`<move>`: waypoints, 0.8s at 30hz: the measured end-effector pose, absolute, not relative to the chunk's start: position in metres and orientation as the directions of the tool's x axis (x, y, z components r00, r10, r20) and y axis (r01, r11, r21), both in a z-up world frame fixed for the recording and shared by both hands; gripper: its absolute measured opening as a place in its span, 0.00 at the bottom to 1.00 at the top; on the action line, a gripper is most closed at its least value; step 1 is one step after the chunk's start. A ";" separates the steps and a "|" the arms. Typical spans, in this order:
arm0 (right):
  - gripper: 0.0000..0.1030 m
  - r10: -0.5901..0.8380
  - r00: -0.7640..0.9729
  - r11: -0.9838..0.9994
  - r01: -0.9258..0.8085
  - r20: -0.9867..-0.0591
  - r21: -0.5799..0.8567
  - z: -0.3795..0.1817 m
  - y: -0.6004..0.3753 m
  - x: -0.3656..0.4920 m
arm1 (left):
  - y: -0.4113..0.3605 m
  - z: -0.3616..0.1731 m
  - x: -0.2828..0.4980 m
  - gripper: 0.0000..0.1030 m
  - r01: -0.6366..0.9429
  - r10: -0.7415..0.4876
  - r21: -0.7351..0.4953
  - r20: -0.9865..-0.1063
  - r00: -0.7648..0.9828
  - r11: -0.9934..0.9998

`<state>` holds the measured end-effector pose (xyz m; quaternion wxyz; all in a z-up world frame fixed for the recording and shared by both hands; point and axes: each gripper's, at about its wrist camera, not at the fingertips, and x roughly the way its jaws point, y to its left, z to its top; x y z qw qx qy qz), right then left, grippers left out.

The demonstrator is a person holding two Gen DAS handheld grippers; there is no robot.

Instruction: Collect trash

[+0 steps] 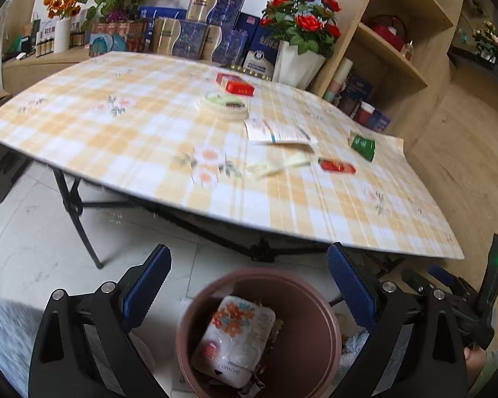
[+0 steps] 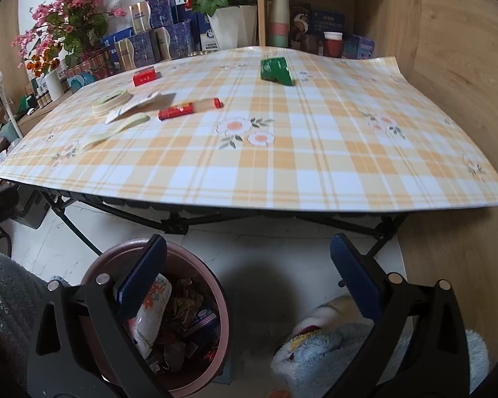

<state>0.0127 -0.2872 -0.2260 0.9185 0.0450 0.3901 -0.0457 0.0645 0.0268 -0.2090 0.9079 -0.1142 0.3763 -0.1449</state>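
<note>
Both tongs, left [image 1: 249, 301] and right [image 2: 249, 285], gape empty over the bin [image 1: 328, 325], with trash left ahead on the desk [image 2: 315, 165], where a hasty reach for the red tube [image 2: 190, 108] could roll it away.

Black claw [image 1: 249, 278], blue ribbed pads [image 1: 149, 285], silver screws

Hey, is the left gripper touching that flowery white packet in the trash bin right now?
Apart. In the left wrist view the left gripper is open, its fingers spread wide above the bin, and the packet lies down inside, clear of both.
</note>
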 end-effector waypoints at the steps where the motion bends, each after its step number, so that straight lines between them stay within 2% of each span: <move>1: 0.94 -0.047 0.696 0.993 0.112 -0.716 0.043 -0.223 -0.287 0.015 | 0.030 -0.204 0.071 0.90 0.177 -0.346 -0.313 -0.650 0.677 0.933; 5: 0.94 -0.069 0.715 0.996 0.087 -0.696 -0.009 -0.208 -0.290 0.031 | 0.037 -0.175 0.112 0.90 0.188 -0.335 -0.289 -0.641 0.690 0.939; 10: 0.94 -0.028 0.717 0.998 0.065 -0.697 0.027 -0.184 -0.315 0.081 | 0.030 -0.139 0.189 0.90 0.217 -0.343 -0.272 -0.621 0.705 0.938; 13: 0.94 -0.038 0.736 0.996 0.081 -0.676 0.032 -0.172 -0.333 0.116 | 0.019 -0.132 0.247 0.90 0.202 -0.347 -0.291 -0.643 0.683 0.935; 17: 0.94 -0.042 0.745 0.991 0.114 -0.665 0.065 -0.164 -0.353 0.153 | -0.009 -0.137 0.332 0.90 0.179 -0.312 -0.259 -0.691 0.652 0.949; 24: 0.94 -0.020 0.741 0.983 0.136 -0.671 0.121 -0.163 -0.375 0.199 | -0.047 -0.189 0.465 0.90 0.030 -0.188 -0.208 -0.800 0.570 0.978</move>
